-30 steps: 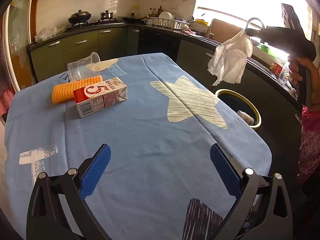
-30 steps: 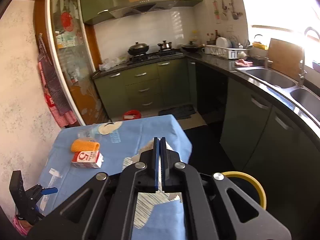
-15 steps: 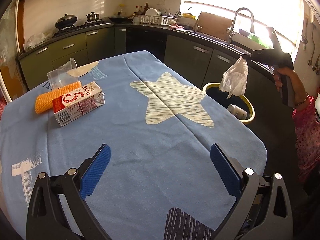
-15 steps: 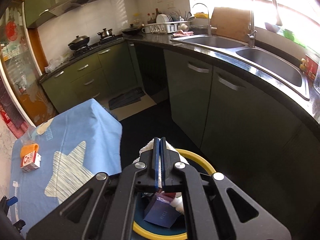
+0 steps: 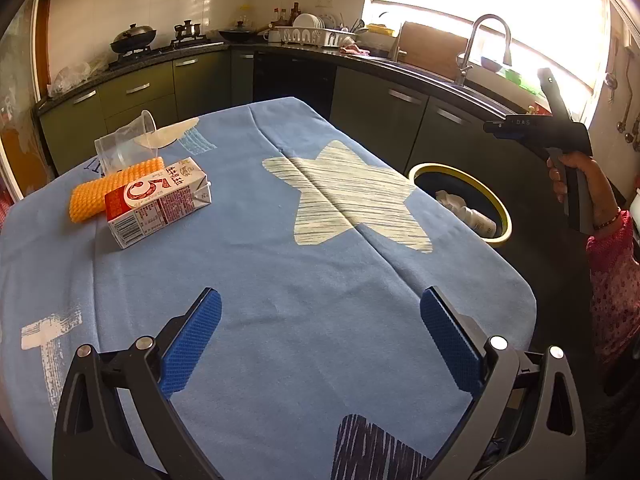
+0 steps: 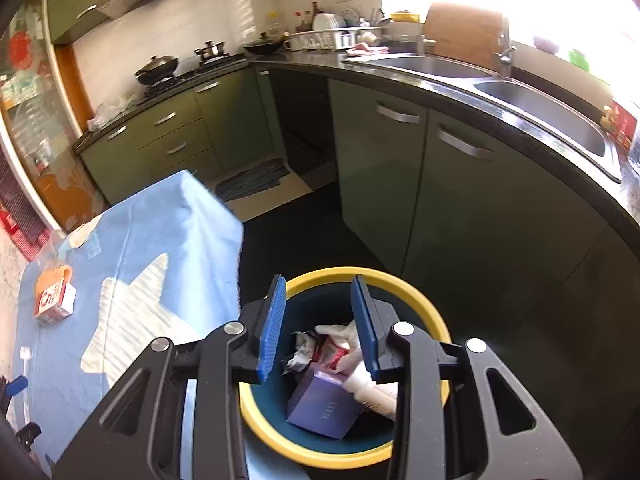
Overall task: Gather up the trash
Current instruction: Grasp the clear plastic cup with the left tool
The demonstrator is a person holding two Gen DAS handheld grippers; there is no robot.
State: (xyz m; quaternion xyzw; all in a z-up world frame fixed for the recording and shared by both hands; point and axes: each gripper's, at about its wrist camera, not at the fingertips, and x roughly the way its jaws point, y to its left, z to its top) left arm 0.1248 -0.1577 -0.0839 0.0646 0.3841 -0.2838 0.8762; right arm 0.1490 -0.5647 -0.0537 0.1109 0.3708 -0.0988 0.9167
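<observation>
While the right gripper (image 6: pixel 320 328) hangs over the yellow-rimmed bin (image 6: pixel 416 300), its fingers stand apart and empty — the tissue (image 6: pixel 340 336) lies inside. Left gripper (image 5: pixel 320 344) — fingers wide above the table (image 5: pixel 280 280); milk carton (image 5: pixel 158 202) lies there.

The red and white rectangular milk carton (image 5: pixel 157 202), lying at ten o'clock, shows a big white "5". The black handheld gripper (image 5: pixel 538 128) at two o'clock carries "DAS".
</observation>
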